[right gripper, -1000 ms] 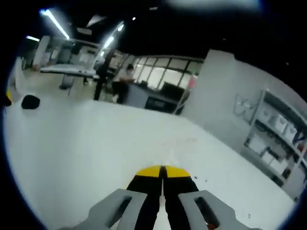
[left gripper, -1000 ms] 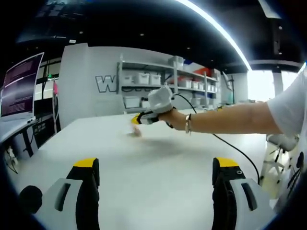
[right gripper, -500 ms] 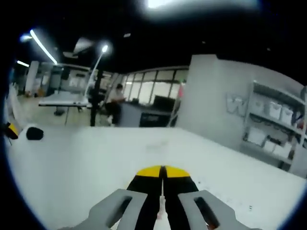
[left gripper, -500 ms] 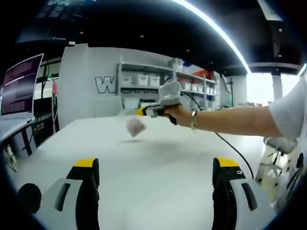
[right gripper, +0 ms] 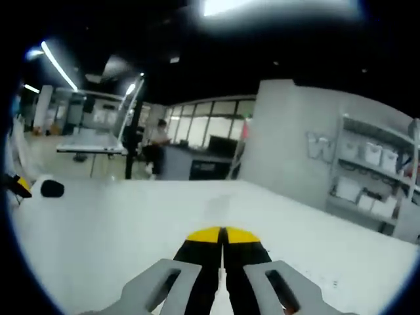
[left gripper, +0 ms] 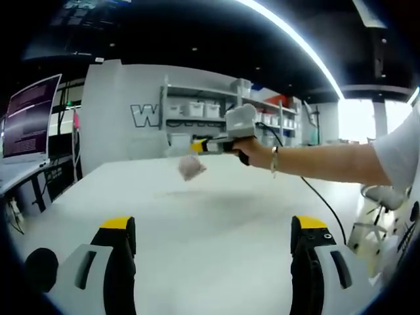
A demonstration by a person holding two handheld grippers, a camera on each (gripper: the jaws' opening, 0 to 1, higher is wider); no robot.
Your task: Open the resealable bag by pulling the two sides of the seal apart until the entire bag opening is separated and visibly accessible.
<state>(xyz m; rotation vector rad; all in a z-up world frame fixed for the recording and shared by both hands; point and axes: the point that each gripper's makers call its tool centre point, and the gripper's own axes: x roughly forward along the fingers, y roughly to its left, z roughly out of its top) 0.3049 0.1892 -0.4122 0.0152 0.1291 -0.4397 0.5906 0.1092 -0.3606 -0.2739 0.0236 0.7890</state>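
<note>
One small clear bag (left gripper: pixel 190 167) hangs crumpled from right claw (left gripper: pixel 197 146).

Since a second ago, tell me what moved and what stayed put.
The right claw, shut on the bag, has lifted it off the white table: the bag lay on the tabletop a second ago and now hangs clear above it, pinched at its top edge. The left claw stays wide open and low over the table, holding nothing.
</note>
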